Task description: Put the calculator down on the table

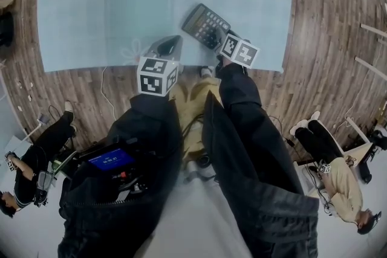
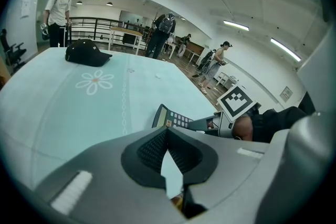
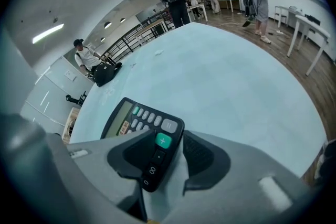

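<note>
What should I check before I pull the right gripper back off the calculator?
1. Right gripper jaws apart: ok, tablecloth shows between one pad and the calculator's edge.
2. Calculator down on the light blue tablecloth: ok in the head view; whether it lies fully flat, cannot tell.
3. Calculator clear of the jaws: not ok, its lower corner sits between them, so back straight out.
4. Left gripper out of the way: ok, shut, empty, beside the calculator and apart from it.
5. Black cap clear of the path: ok, far across the table.
</note>
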A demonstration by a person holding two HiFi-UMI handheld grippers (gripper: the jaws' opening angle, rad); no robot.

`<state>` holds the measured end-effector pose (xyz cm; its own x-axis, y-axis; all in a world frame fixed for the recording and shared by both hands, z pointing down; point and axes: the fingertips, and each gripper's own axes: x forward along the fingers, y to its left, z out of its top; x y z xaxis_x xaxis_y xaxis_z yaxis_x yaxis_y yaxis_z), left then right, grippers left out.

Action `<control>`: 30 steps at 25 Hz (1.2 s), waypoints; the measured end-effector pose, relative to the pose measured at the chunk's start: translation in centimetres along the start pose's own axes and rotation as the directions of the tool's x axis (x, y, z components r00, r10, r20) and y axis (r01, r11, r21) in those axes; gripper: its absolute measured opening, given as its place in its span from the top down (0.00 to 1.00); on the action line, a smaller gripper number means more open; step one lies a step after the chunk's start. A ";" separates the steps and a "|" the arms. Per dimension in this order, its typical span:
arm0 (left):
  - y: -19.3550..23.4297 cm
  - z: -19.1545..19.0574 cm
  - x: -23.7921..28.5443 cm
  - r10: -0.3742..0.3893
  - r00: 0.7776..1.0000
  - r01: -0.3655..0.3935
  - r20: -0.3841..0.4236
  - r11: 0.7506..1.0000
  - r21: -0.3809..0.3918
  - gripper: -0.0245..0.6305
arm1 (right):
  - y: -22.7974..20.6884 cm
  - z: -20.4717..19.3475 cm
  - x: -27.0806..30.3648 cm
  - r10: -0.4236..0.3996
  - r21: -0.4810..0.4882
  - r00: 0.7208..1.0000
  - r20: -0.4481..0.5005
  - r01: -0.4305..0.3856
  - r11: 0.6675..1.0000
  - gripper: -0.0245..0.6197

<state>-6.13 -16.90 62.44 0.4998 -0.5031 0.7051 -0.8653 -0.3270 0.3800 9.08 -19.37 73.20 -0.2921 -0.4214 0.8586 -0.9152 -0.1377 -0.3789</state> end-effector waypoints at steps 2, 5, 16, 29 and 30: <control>-0.1 0.2 0.1 0.000 1.000 0.000 0.000 1.000 -0.001 0.97 | -0.3 0.2 0.1 -0.027 -0.017 1.000 -0.011 0.027 0.999 0.71; 0.0 0.1 0.1 0.003 1.000 -0.003 0.002 1.000 0.001 0.97 | -0.7 0.1 0.3 -0.053 -0.039 0.998 -0.020 0.052 0.998 0.71; 0.2 0.2 0.0 0.005 1.000 -0.005 0.015 1.000 0.001 0.97 | -0.8 0.4 -0.7 -0.094 -0.111 0.994 0.059 0.100 0.989 0.71; -3.7 7.5 -1.1 -0.056 0.984 0.043 0.167 0.996 0.082 0.97 | 4.7 8.8 -12.6 0.061 -0.303 0.906 0.419 0.076 0.950 0.88; -4.4 8.3 -1.5 -0.063 0.980 0.045 0.188 0.994 0.095 0.97 | 4.9 9.2 -13.9 0.070 -0.303 0.895 0.441 0.075 0.950 0.90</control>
<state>-2.76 -21.37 54.70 0.5514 -0.6230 0.5548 -0.8341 -0.4239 0.3530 11.20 -22.49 56.24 -0.2027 -0.7821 0.5893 -0.9756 0.1091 -0.1907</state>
